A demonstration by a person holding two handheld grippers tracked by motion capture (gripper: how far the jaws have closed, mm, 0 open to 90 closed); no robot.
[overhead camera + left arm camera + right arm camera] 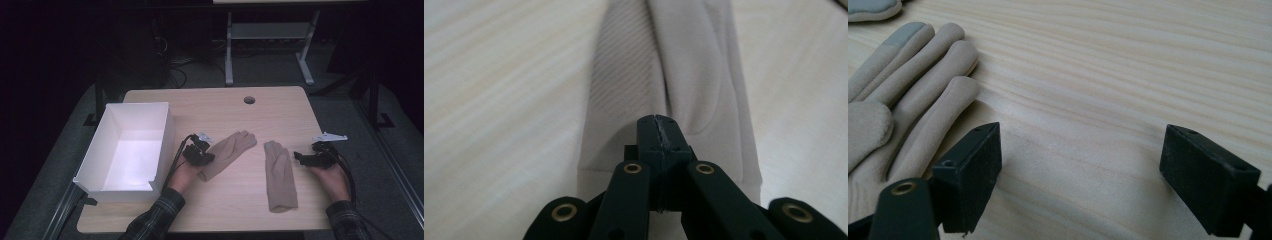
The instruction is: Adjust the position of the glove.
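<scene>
At the left edge of the wooden table (280,107) stands a white box (131,149), open at the top. Just beside it, the left gripper (204,156) rests on the cuff of the left glove (227,154), which lies tilted with its fingers pointing away and to the right. In the left gripper view the jaws are pressed together over the ribbed cuff (624,90); I cannot tell if cloth is caught between them. The right glove (280,176) lies flat near the middle, fingers pointing away. The right gripper (302,157) is just beside it, jaws spread wide over bare wood, the left jaw near the glove's fingers (928,80).
</scene>
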